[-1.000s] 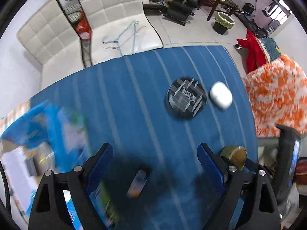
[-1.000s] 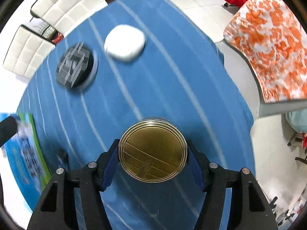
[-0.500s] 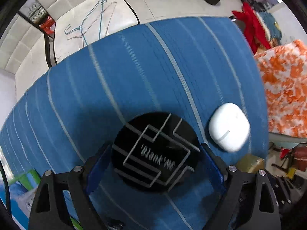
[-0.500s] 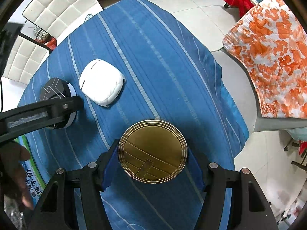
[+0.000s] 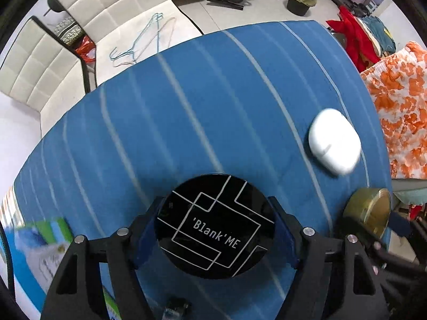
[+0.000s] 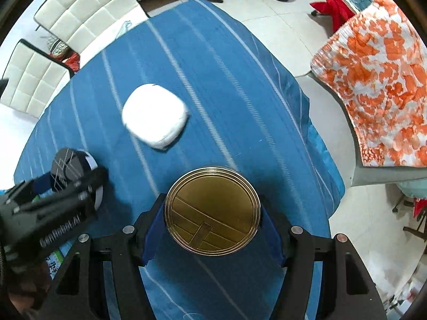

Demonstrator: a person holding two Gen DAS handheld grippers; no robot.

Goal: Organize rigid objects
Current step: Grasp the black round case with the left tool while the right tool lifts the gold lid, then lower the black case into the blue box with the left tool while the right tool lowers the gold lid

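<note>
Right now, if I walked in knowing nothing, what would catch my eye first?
Two round tins, each pinched between a gripper's blue fingers: a black tin lettered 'Blank'ME in the left gripper, a gold tin in the right gripper. Beyond them a white case lies on the blue striped tablecloth.

Blurred packet (image 5: 40, 248) (print unreadable) runs off the frame's edge.

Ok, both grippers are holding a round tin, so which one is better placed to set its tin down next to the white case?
Probably the right. Its gold tin sits just short of the white case with bare cloth between them. The left gripper holds the black tin farther off to the case's side.
</note>
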